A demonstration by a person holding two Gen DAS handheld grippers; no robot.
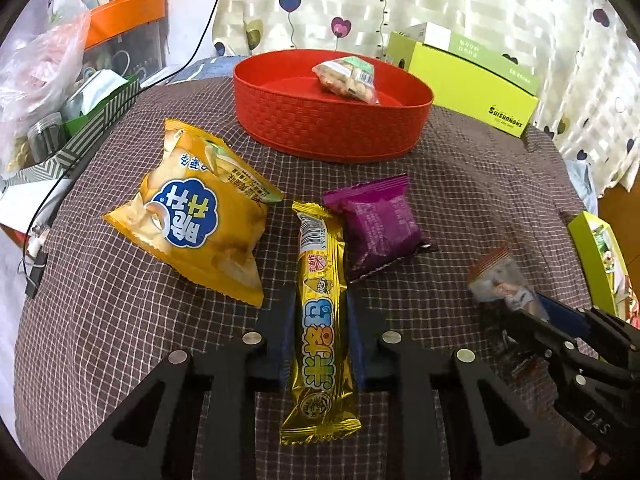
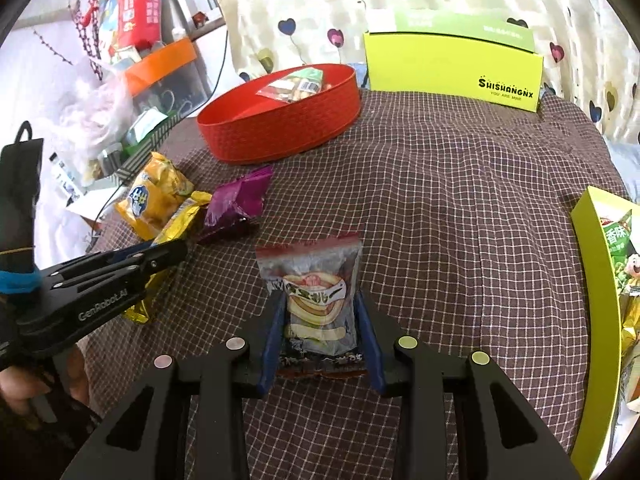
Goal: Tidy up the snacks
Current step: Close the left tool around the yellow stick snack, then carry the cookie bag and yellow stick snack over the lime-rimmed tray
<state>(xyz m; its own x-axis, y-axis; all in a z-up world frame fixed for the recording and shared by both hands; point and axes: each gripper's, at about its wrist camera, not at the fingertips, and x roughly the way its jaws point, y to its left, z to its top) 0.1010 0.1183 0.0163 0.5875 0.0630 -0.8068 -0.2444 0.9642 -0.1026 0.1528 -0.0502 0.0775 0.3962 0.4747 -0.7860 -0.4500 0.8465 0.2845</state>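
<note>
My left gripper is shut on a long gold snack bar that lies on the checked cloth. A yellow chip bag lies to its left and a purple packet to its right. My right gripper is shut on a clear-and-red snack packet, also seen blurred in the left wrist view. A red oval basket at the back holds one clear nut packet; it also shows in the right wrist view.
A lime green box stands at the back right. A lime green tray with snack bags sits at the right edge. Plastic bags, an orange-rimmed bin and a cable crowd the left side.
</note>
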